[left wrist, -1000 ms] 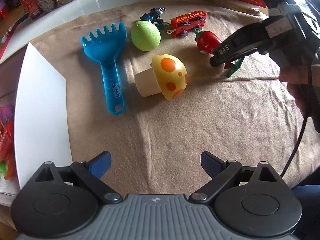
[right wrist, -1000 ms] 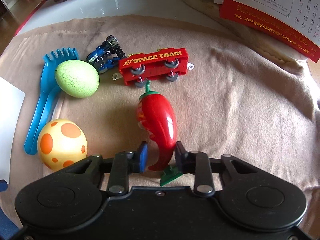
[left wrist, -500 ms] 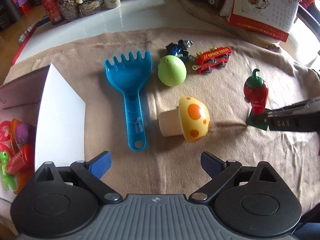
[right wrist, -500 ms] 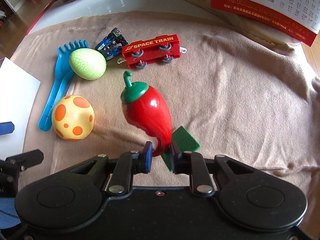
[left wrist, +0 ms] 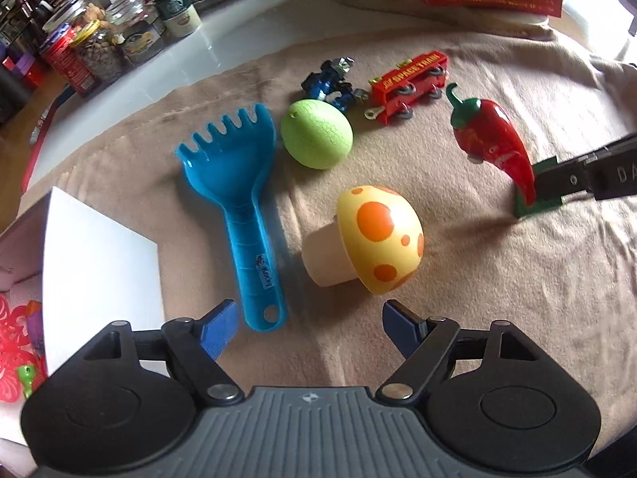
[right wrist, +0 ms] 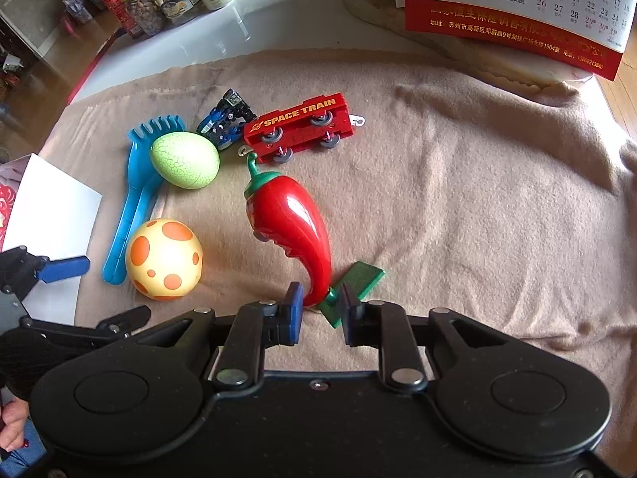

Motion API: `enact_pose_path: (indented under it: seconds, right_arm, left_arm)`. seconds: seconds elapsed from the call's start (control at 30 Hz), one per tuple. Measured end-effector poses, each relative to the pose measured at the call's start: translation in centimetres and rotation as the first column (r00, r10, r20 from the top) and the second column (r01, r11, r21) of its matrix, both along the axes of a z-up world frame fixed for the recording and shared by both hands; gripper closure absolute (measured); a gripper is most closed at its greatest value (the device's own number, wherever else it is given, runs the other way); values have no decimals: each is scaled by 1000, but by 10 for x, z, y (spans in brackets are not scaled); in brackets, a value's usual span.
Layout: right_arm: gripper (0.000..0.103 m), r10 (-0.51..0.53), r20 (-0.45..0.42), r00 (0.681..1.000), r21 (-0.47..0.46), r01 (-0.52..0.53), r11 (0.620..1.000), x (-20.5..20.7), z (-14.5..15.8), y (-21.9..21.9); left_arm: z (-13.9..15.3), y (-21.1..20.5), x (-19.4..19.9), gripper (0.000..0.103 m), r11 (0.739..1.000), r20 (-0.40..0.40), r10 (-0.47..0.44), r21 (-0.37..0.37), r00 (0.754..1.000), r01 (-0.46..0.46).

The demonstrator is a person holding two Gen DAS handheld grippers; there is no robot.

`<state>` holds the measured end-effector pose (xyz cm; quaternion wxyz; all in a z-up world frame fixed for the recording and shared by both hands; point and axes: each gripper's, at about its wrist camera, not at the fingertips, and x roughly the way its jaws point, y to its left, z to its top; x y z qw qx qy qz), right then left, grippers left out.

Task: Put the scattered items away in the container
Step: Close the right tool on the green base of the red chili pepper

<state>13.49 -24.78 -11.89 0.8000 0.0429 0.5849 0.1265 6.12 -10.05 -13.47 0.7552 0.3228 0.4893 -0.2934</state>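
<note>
- chilli toy stood pinched at its tapered tail between the fingers of the right gripper, low on the body just above its green base; gripping so near the base probably kept the bulky head clear of the jaws.
- its long axis ran from the near tail to the far, slightly left stalk, leaning away from the gripper; the curled green stem pointed toward the red train.
- it sat right of the spotted mushroom, on the beige blanket; whether the base touched the cloth could not be told.
- left gripper hung spread wide and empty, near the handle end of the blue rake.
- white box, the likely destination, lay at the far left, well apart from the chilli.
</note>
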Motion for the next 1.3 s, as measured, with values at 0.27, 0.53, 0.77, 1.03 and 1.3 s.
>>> enact_pose_path:
  seconds: [0.27,0.53,0.77,1.03,1.3]
  right_arm:
    - [51,-14,25,1000,-24,15,1000,9,-18,8]
    - [64,-56,41,998,-64,59,996,12,-18,13]
    - [78,-75,40,996,21,75,997,2,4,3]
    - [78,-93,47,995,58,90,994,-6,13,-18]
    - [77,-86,42,995,70,83,994,-10,13,-20]
  left_arm:
    - [-8,-4,-3,26,1000,-50,-5,-10,999,5]
    - [-3,1,4,26,999,-71,18,-41,997,-21]
    - [15,11,19,26,993,-47,60,-99,997,-64]
    - [16,24,37,26,986,-43,131,-94,990,-135]
    - [-16,13,46,30,988,-45,151,-22,988,-152]
